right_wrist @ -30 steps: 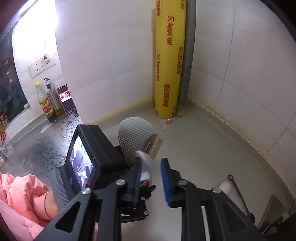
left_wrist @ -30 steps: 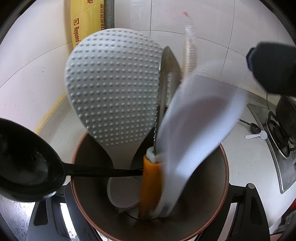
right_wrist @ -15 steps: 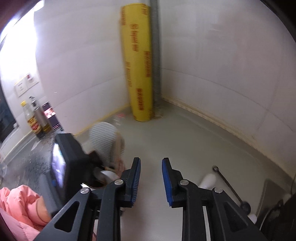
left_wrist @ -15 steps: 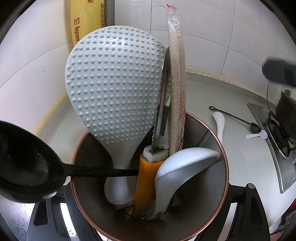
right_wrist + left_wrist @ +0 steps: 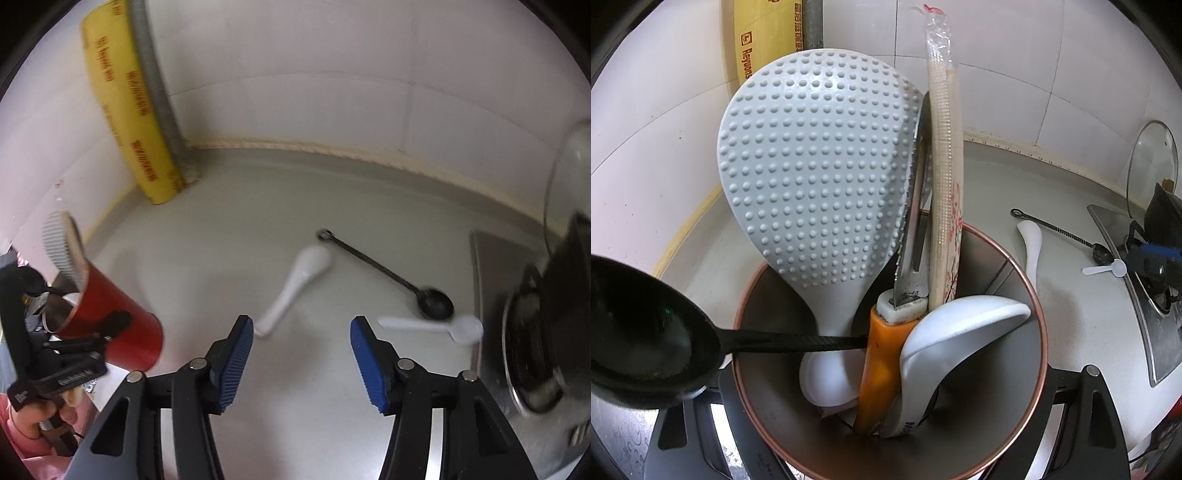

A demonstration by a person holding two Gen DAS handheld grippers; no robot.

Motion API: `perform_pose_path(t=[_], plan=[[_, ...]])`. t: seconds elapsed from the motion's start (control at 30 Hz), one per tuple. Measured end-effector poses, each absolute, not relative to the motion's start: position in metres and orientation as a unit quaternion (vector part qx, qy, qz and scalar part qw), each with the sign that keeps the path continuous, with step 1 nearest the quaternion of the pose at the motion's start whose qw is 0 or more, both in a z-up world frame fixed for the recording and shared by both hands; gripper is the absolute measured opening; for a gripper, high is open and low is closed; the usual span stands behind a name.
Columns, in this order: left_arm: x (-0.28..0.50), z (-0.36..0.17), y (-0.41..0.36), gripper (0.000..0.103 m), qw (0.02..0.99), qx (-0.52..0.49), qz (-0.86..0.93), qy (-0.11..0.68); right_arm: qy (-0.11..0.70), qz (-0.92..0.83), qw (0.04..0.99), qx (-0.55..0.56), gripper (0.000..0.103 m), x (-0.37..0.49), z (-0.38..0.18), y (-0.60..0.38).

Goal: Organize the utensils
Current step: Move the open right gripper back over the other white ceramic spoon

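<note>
My left gripper [image 5: 886,435] is shut on a red utensil cup [image 5: 1039,354] and holds it tilted; the cup also shows in the right wrist view [image 5: 118,325]. In the cup stand a dotted rice paddle [image 5: 816,173], an orange-handled knife [image 5: 882,354], wrapped chopsticks [image 5: 943,166], a white ladle [image 5: 960,332] and a black ladle [image 5: 646,332]. On the counter lie a white soup spoon [image 5: 295,284], a thin black spoon [image 5: 388,277] and a small white measuring spoon [image 5: 439,326]. My right gripper [image 5: 301,360] is open and empty, above the counter just short of these spoons.
A yellow roll of wrap [image 5: 125,103] stands in the tiled corner. A stove [image 5: 535,332] with a dark pot and a glass lid [image 5: 1152,158] lies at the right. Grey counter [image 5: 240,221] stretches between the cup and the spoons.
The white ladle has dropped into the cup and settled. My right gripper left the cup, swung right and down toward the loose spoons, and its jaws opened wide.
</note>
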State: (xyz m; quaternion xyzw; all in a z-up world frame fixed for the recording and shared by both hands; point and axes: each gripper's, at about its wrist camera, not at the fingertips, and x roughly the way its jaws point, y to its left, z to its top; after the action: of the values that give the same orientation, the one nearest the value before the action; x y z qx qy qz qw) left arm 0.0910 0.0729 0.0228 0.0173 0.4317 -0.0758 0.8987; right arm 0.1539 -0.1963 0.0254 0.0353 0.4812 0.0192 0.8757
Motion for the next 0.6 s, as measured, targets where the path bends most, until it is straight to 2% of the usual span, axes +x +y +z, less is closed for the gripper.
perform_pose_path(t=[0.03, 0.17, 0.23, 0.3, 0.6], plan=[[0.091, 0.023, 0.072, 0.091, 0.898, 0.018, -0.076, 0.433, 0.484, 0.012, 0.874, 0.04, 0.069, 0.153, 0.021, -0.201], [0.095, 0.024, 0.07, 0.091, 0.896, 0.019, -0.075, 0.438, 0.493, -0.002, 0.868, 0.059, 0.078, 0.143, 0.009, -0.214], [0.098, 0.025, 0.07, 0.091, 0.894, 0.02, -0.076, 0.441, 0.493, -0.006, 0.868, 0.064, 0.092, 0.142, 0.005, -0.217], [0.1, 0.027, 0.07, 0.091, 0.893, 0.021, -0.077, 0.443, 0.489, -0.011, 0.87, 0.068, 0.101, 0.138, 0.002, -0.22], [0.115, 0.03, 0.064, 0.091, 0.886, 0.029, -0.077, 0.456, 0.419, -0.051, 0.905, 0.058, 0.103, 0.125, 0.007, -0.224]])
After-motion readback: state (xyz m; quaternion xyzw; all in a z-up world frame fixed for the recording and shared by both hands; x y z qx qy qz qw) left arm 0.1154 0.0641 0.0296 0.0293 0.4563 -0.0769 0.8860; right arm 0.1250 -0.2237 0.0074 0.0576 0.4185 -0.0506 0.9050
